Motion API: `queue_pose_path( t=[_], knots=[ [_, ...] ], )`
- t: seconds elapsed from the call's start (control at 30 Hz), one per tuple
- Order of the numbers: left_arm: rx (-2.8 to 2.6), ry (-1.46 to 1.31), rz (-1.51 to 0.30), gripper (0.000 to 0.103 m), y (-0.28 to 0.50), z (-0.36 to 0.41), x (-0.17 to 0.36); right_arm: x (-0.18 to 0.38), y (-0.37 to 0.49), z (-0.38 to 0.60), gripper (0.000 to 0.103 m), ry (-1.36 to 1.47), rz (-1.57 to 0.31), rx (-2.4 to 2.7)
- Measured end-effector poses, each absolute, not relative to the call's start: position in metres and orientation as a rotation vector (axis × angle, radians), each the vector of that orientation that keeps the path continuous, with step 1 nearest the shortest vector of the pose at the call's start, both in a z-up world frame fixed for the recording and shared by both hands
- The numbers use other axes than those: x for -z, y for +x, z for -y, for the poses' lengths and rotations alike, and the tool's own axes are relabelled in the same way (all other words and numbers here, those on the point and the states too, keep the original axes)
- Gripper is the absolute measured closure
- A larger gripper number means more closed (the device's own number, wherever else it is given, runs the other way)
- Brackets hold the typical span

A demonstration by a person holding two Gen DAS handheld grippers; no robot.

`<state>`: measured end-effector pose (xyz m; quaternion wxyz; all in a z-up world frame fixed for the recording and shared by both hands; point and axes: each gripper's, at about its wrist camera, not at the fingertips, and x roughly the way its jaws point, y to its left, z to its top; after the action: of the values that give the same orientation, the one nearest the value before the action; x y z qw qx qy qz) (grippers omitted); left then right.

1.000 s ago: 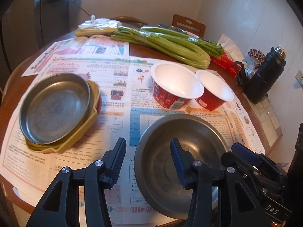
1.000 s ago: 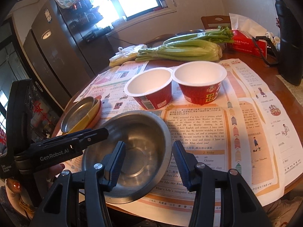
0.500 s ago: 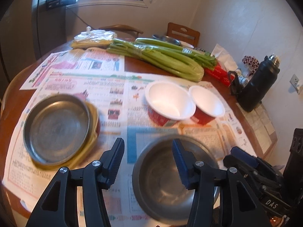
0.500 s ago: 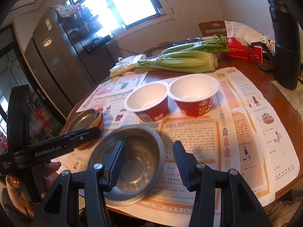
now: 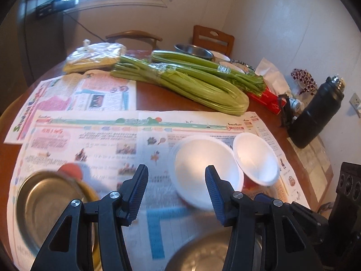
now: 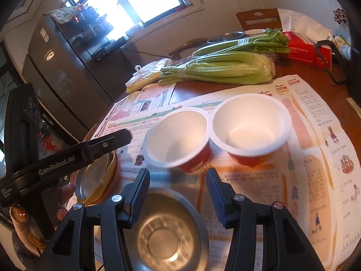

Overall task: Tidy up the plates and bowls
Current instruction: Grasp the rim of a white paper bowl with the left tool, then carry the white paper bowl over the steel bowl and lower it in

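The steel bowl (image 6: 168,232) sits at bottom centre on the newspaper (image 6: 259,192), two red paper bowls (image 6: 178,137) above it, metal plate (image 5: 47,205) lower left. The left gripper (image 5: 177,190) and right gripper (image 6: 178,190) gape apart, empty.

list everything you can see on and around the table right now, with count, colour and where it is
paper bowls: 2, white inside and red outside, side by side mid-table
steel bowl: 1, silver, near edge
steel plate: 1, silver, on a yellow dish, left
newspaper: several sheets, printed, covering the table
celery: 2 bundles, green, far side
plastic bag: 1, clear, far left
tissue box: 1, red, far right
flask: 1, black, right edge
chairs: 2, wooden, behind table
fridge: 1, dark, by window
left gripper: black, open, empty
right gripper: black, open, empty
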<state>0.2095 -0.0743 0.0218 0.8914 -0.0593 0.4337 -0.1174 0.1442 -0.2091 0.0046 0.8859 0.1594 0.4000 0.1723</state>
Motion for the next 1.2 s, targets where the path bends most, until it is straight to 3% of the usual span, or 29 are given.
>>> queue_pose_path(
  t=[0.37, 0.57, 1.2],
  knots=[
    [0.27, -0.139, -0.997, 0.049, 0.252, 0.086, 0.012, 0.007, 0.177, 0.196, 0.051, 0.277, -0.882, -0.32],
    [0.287, -0.129, -1.031, 0.069, 0.259, 0.091, 0.025, 0.009, 0.184, 0.185, 0.051, 0.205, -0.871, -0.319],
    [0.273, -0.14, -0.961, 0.069, 0.23, 0.077, -0.002, -0.012, 0.169, 0.168, 0.051, 0.13, -0.804, -0.348]
  ],
)
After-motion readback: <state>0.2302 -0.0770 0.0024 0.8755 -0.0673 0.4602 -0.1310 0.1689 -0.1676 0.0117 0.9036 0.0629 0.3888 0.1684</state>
